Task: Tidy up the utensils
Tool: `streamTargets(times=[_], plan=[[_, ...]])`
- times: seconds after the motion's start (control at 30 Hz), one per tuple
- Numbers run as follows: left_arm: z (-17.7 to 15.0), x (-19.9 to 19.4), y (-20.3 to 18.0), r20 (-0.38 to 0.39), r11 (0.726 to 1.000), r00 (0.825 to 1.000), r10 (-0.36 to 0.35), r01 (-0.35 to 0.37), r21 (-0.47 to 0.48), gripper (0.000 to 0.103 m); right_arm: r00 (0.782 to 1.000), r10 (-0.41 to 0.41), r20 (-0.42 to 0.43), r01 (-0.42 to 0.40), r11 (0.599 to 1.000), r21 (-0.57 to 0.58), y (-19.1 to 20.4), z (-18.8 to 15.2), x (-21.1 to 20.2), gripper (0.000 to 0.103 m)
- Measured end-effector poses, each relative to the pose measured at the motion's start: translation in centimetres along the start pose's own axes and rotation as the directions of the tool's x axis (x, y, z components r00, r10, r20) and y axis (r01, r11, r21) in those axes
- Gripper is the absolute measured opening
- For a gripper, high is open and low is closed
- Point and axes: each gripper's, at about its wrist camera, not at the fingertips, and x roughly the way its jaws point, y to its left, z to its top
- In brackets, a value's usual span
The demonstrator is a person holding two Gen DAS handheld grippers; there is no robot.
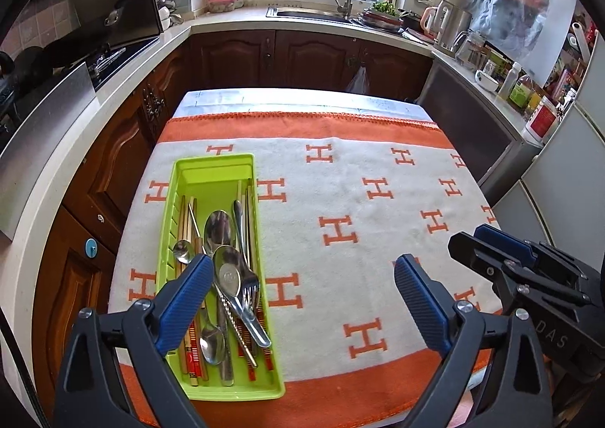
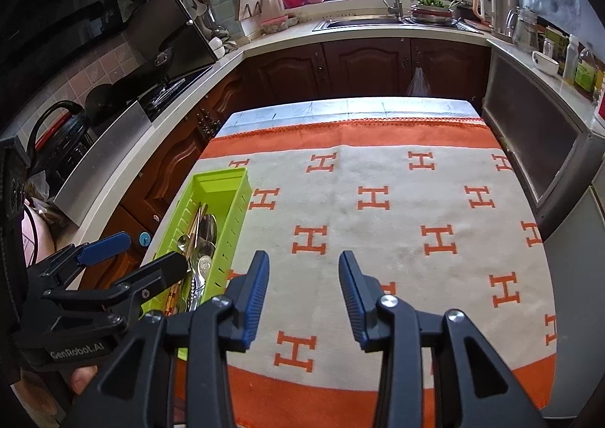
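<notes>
Left wrist view: left gripper (image 1: 300, 299) jaws wide apart, nothing held, hovering over the near end of the green tray (image 1: 172, 235); right gripper (image 2: 304, 293) half open, empty, over bare cloth (image 2: 378, 224). Spoons (image 1: 219, 229), fork (image 1: 250, 290), chopsticks (image 1: 191, 346) lie jumbled in the tray at table's left. Likely next: pick one top piece, grip mid-handle, lift straight so neighbours don't drag.

right gripper (image 2: 304, 276) jaws parted above the blanket (image 2: 378, 212), green tray (image 2: 238, 208) of utensils (image 2: 200, 239) left
</notes>
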Motion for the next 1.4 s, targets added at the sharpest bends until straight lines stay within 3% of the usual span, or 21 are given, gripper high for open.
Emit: streamTargets(times=[0.4,0.77,1.4], plan=[[-0.1,-0.7,-0.7,0.008,0.995,0.995,0.098,-0.098,-0.018,0.102,0.999,-0.031,0.044,0.030,0.999,0.018,-0.3,-0.2,-1.6,0.045],[-0.7,0.4,-0.9,-0.053,0.994,0.993,0.109,-0.111,-0.021,0.102,0.999,-0.016,0.036,0.015,0.999,0.028,-0.3,-0.8,-1.8,0.045],[-0.5,0.1,-1.1,-0.028,0.990,0.990,0.135,-0.136,-0.032,0.102,0.999,-0.015,0.037,0.014,1.000,0.016,0.1,-0.8,-1.5,0.046]])
